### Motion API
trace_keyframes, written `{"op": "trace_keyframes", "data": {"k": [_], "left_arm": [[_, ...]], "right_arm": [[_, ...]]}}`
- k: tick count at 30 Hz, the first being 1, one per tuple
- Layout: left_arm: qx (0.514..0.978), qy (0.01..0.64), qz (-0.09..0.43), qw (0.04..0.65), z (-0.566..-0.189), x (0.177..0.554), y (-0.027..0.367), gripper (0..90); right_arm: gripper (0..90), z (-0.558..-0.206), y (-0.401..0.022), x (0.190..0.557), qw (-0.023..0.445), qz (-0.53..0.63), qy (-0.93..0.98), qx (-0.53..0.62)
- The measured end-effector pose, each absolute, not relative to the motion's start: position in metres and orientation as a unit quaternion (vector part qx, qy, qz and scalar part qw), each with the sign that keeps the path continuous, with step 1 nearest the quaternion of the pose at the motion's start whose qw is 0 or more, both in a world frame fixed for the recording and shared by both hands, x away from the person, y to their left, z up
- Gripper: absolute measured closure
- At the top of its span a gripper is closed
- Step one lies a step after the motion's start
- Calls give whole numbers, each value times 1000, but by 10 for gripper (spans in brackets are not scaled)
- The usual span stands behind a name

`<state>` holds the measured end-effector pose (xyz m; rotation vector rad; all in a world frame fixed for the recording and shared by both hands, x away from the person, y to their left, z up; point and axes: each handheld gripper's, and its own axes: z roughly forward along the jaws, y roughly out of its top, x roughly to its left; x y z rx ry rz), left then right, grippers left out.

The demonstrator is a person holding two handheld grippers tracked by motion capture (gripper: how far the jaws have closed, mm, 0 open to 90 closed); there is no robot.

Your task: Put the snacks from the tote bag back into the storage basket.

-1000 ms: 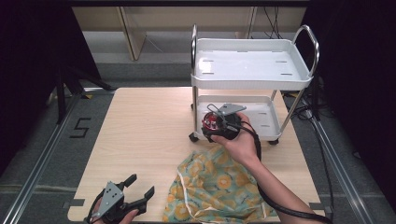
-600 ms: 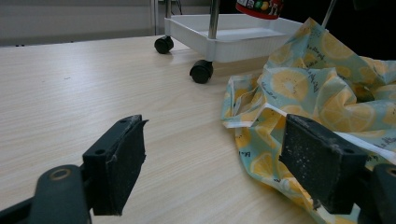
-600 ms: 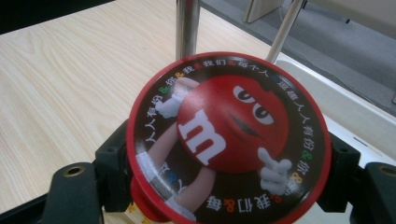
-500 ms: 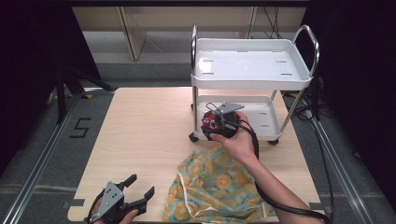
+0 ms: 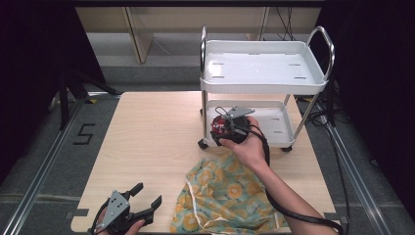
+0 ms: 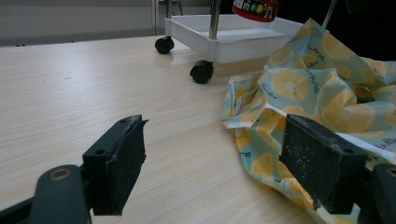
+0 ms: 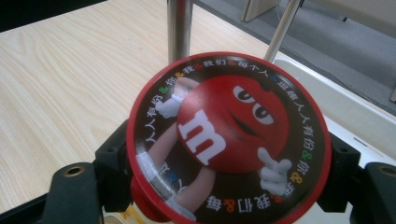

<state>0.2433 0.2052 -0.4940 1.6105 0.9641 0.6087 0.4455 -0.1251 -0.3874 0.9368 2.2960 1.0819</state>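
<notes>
Wood table [image 5: 147, 147], white two-shelf cart [image 5: 264, 73] at the far side, lemon-print bag [image 5: 230, 200] near the front edge. Right gripper [image 5: 230, 128] clamped on a red candy tub [image 7: 229, 135], held at the cart's lower shelf, not yet set down. Left gripper [image 5: 142, 200] wide, idle beside the bag. Looks like unloading bag to cart, placement pending.

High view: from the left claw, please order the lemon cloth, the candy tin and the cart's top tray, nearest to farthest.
From the left claw:
1. Lemon cloth, just to its right on the table.
2. Candy tin, held by the right claw at the cart's lower shelf.
3. Top tray, at the table's far edge.
</notes>
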Motion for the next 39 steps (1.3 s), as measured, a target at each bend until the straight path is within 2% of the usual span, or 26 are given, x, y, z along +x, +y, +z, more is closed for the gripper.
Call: {"op": "trace_keyframes", "data": {"k": [5,9,11,13,15,20,22,24,26,39], "left_arm": [[678,413,257,551,-494,243,205,211],[679,412,257,550,-494,243,205,212],[678,410,257,554,-494,243,205,211],[677,408,257,556,-494,243,205,212],[677,407,257,556,-494,244,205,212],[676,408,257,557,-495,244,205,212],[677,408,257,556,-494,243,205,212],[678,409,258,554,-494,243,205,212],[677,408,257,556,-494,244,205,212],[676,407,258,557,-494,244,206,213]], "right_arm": [[264,-388,-124,447,212,392,828,339],[264,-389,-125,450,230,387,829,331],[264,-390,-123,450,217,392,825,344],[264,-391,-125,452,230,392,825,337],[264,-390,-125,452,216,389,828,341],[264,-390,-125,454,229,390,824,342],[264,-389,-126,454,218,389,825,348],[264,-390,-128,459,242,388,830,318],[264,-389,-127,455,215,390,824,351],[264,-391,-128,461,239,385,822,346]]}}
